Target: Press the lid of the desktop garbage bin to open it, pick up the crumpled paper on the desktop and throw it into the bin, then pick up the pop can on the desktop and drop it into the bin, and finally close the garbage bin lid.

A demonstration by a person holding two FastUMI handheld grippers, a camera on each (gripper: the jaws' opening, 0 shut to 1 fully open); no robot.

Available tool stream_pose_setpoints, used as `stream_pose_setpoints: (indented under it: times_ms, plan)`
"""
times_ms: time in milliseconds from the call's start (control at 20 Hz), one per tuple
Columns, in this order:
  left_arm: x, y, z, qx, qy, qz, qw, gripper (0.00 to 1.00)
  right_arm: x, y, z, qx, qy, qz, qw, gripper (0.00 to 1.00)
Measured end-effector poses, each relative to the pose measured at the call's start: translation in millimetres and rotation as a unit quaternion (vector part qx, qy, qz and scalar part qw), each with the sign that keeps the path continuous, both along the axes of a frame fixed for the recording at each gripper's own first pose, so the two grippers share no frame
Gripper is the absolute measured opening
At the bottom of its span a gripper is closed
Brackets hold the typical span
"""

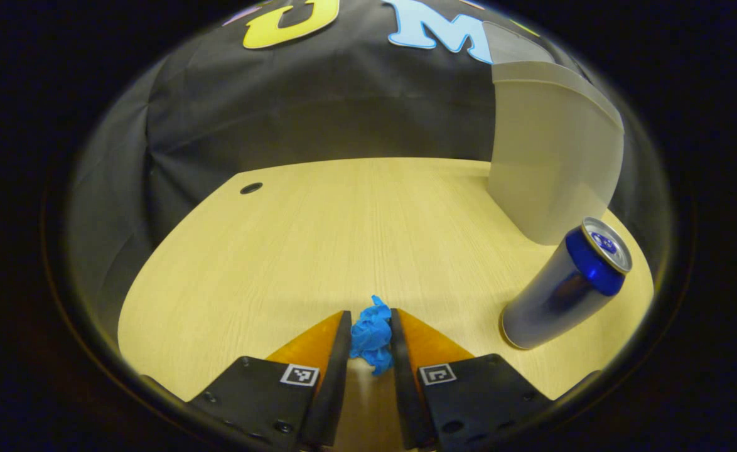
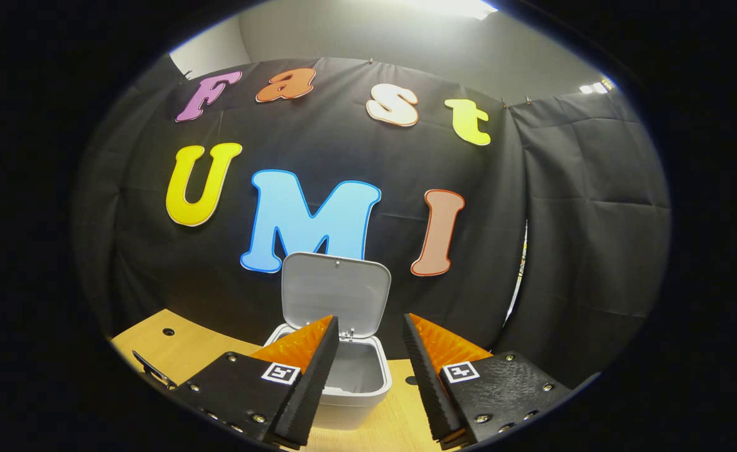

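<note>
In the left gripper view, a blue crumpled paper (image 1: 372, 334) sits between the fingertips of my left gripper (image 1: 371, 326), low over the wooden desktop (image 1: 318, 238); both fingers press on it. A blue and silver pop can (image 1: 566, 284) stands to the right of it, and the white garbage bin (image 1: 550, 157) rises behind the can. In the right gripper view, the bin (image 2: 359, 376) stands with its lid (image 2: 336, 290) raised upright and its inside bare. My right gripper (image 2: 370, 336) hovers open in front of the bin, above its rim.
A round cable hole (image 1: 251, 188) sits in the desktop at the far left, near the cloth wall. In the right gripper view, a dark slim thing (image 2: 153, 370) shows at the desk's left edge and another hole (image 2: 411, 380) lies right of the bin.
</note>
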State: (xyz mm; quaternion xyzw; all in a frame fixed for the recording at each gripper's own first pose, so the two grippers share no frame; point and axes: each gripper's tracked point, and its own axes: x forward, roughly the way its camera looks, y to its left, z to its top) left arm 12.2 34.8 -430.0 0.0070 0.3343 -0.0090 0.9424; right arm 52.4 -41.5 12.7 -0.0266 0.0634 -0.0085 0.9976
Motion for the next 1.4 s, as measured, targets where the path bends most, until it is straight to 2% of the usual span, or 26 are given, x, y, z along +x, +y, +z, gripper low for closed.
stream_pose_setpoints:
  times_ms: [300,550,700,1050,1400]
  plan:
    - [14,-11,29,0.008,-0.034,-0.017,0.999,0.44,-1,-1,-4,0.000,0.004,0.003,1.000,0.68]
    - [34,-27,82,0.004,-0.085,-0.035,0.996,0.42,-4,-5,-9,0.008,0.008,0.001,1.000,0.68]
    - [47,-44,115,0.018,-0.117,-0.060,0.991,0.45,-7,-10,-15,0.016,0.012,-0.004,1.000,0.68]
    - [72,-84,187,0.000,-0.169,-0.093,0.981,0.43,-12,-27,-29,0.031,0.023,-0.019,0.999,0.68]
    - [105,-140,274,-0.015,-0.237,-0.134,0.962,0.43,-23,-53,-44,0.045,0.035,-0.041,0.998,0.68]
